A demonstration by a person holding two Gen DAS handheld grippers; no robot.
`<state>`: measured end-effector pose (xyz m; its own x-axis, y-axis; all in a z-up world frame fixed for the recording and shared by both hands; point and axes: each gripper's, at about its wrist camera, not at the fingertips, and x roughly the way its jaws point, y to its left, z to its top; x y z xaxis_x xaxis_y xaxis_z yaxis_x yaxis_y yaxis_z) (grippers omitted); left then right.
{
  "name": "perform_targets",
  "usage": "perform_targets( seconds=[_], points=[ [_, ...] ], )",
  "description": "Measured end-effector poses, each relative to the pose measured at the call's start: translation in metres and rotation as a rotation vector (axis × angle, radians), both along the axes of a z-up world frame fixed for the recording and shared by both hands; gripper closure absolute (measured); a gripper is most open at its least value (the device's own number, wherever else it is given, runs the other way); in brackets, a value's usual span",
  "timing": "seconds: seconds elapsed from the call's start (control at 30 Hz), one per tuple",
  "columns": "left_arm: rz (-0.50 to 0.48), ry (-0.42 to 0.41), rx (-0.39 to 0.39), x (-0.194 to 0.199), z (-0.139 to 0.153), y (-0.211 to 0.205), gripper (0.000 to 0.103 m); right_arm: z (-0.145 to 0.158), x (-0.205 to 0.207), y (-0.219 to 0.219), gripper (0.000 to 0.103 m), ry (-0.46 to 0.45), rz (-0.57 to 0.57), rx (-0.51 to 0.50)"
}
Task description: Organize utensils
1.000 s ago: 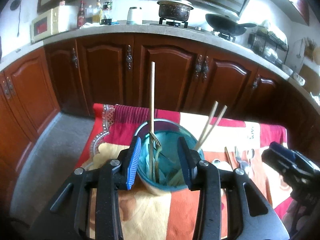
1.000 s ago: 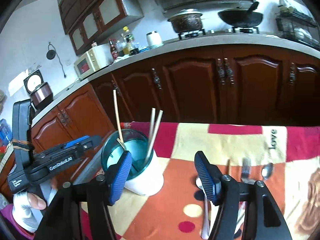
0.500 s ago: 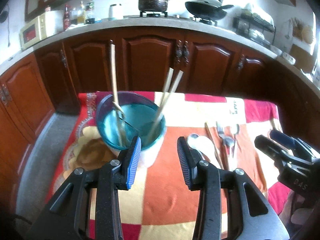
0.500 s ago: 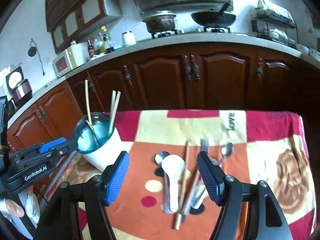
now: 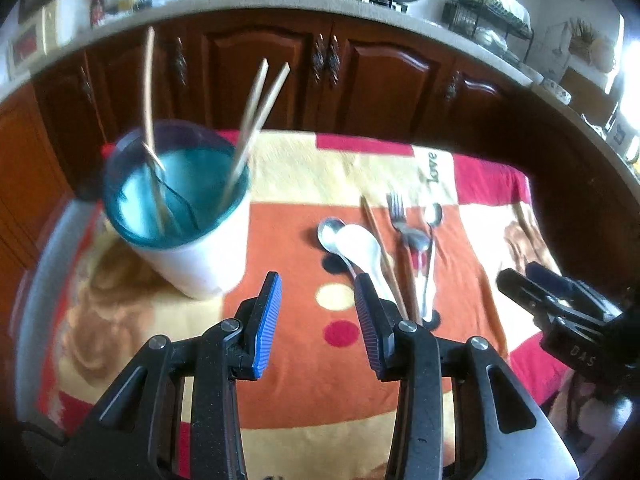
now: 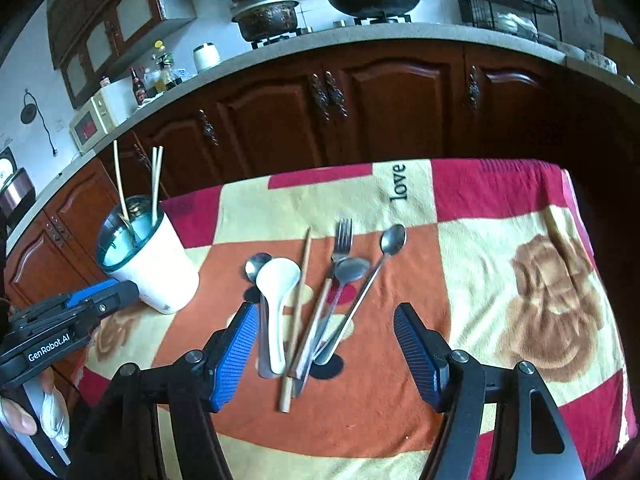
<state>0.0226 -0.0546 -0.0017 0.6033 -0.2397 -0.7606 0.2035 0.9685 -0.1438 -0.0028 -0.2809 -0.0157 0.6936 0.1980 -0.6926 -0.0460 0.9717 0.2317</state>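
Observation:
A white cup with a teal inside point(image 6: 156, 268) stands at the table's left and holds chopsticks and a fork; it also shows in the left wrist view point(image 5: 188, 236). Loose utensils lie mid-table: a white ceramic spoon point(image 6: 278, 292), a metal spoon point(image 6: 256, 264), a chopstick point(image 6: 298, 316), a fork point(image 6: 342, 240) and a long spoon point(image 6: 390, 240). My right gripper point(image 6: 326, 346) is open and empty just in front of the pile. My left gripper point(image 5: 318, 320) is open and empty, to the right of the cup; it also shows in the right wrist view point(image 6: 96, 300).
The table wears a red, orange and cream blanket point(image 6: 520, 240). Dark wooden kitchen cabinets point(image 6: 360, 104) run behind it under a counter with pots and a microwave point(image 6: 94, 122). The table's far edge is just past the utensils.
Both grippers have pulled back and shifted right, away from the cup. The left gripper no longer straddles the cup. The utensil pile now lies in front of the right gripper.

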Motion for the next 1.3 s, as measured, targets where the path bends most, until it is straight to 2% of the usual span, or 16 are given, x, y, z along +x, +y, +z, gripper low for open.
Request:
perform_targets(
  seconds=[0.07, 0.17, 0.27, 0.47, 0.67, 0.93, 1.1, 1.17, 1.2, 1.23, 1.3],
  points=[
    [-0.008, 0.024, -0.012, 0.003, -0.006, -0.004, 0.066, -0.006, 0.004, -0.003, 0.035, 0.014, 0.009, 0.019],
    [-0.025, 0.054, -0.045, 0.008, -0.013, -0.011, 0.066, -0.016, 0.011, -0.006, 0.048, 0.031, 0.011, 0.036],
    [-0.048, 0.085, -0.078, 0.015, -0.021, -0.020, 0.066, -0.032, 0.023, -0.013, 0.051, 0.071, 0.012, 0.060],
    [-0.043, 0.159, -0.129, 0.040, -0.040, -0.042, 0.067, -0.052, 0.044, -0.027, 0.051, 0.119, -0.002, 0.112],
    [0.012, 0.236, -0.130, 0.070, -0.069, -0.058, 0.069, -0.060, 0.057, -0.041, 0.051, 0.129, 0.003, 0.140],
    [0.087, 0.274, -0.139, 0.100, -0.091, -0.060, 0.070, -0.072, 0.090, -0.060, 0.051, 0.137, 0.008, 0.187],
    [0.097, 0.270, -0.149, 0.113, -0.092, -0.064, 0.070, -0.085, 0.116, -0.073, 0.051, 0.152, -0.003, 0.201],
    [0.096, 0.273, -0.152, 0.118, -0.094, -0.066, 0.077, -0.091, 0.126, -0.078, 0.051, 0.161, -0.008, 0.226],
    [0.093, 0.275, -0.149, 0.120, -0.095, -0.067, 0.086, -0.095, 0.131, -0.080, 0.051, 0.166, -0.010, 0.236],
    [0.091, 0.277, -0.146, 0.122, -0.096, -0.068, 0.091, -0.097, 0.135, -0.081, 0.051, 0.170, -0.011, 0.240],
    [0.086, 0.285, -0.156, 0.126, -0.098, -0.070, 0.092, -0.099, 0.142, -0.083, 0.051, 0.159, -0.012, 0.248]
  ],
)
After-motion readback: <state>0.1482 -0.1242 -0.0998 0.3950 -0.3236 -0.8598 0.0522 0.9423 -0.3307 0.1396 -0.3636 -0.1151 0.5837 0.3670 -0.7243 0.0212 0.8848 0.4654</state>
